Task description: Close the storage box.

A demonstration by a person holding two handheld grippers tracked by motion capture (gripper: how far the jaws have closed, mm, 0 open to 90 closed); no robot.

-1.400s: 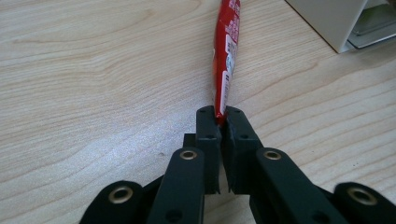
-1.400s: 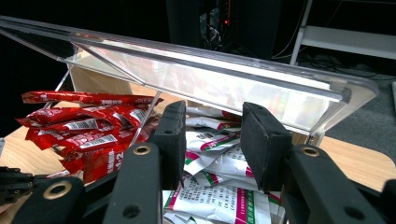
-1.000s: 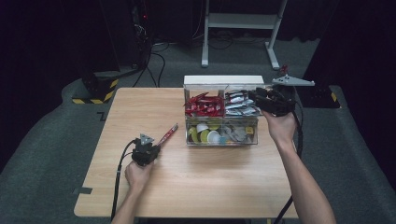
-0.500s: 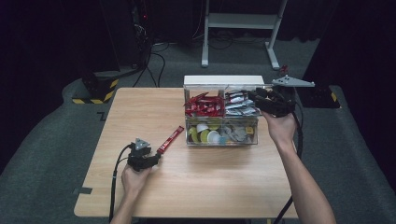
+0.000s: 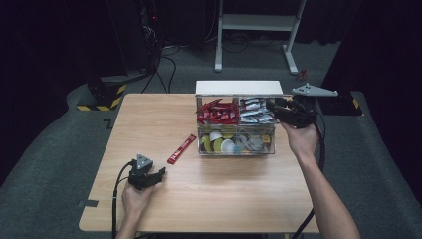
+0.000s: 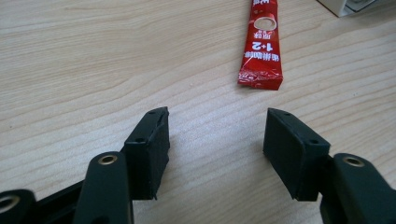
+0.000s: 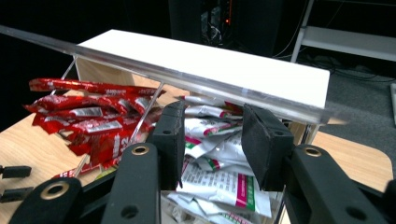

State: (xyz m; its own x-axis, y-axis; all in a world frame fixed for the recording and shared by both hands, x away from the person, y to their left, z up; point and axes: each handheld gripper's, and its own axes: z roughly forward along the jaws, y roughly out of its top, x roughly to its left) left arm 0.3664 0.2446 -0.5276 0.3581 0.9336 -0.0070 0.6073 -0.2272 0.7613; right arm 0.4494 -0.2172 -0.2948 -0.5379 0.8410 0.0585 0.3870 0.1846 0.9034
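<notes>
- Dark studio floor, cables and a white stand behind; pale wooden counter (image 5: 149,114) in the foreground.
- Clear acrylic organizer box (image 5: 236,149) at the counter's far right, white lid (image 7: 210,60) raised; red stick sachets (image 5: 216,112) in the back left compartment, white and silver sachets (image 7: 219,154) in the back right, round pods (image 5: 219,144) in front.
- One red stick sachet (image 6: 261,42) lying loose on the bare wood, just left of the box, slanted toward it.
- Left gripper (image 6: 215,140) low over the counter, fingers (image 6: 154,140) spread wide and empty; loose sachet ahead of the tips and slightly toward the right finger, near but apart, not between them.
- Right gripper (image 7: 212,140) at the box's back right compartment, fingers (image 7: 257,140) partly open over the white sachets, apparently gripping nothing.
- Judged early in a sorting job: loose sachet not yet picked up, most likely bound for the red compartment; approach, grasp and drop-off all left to do.
</notes>
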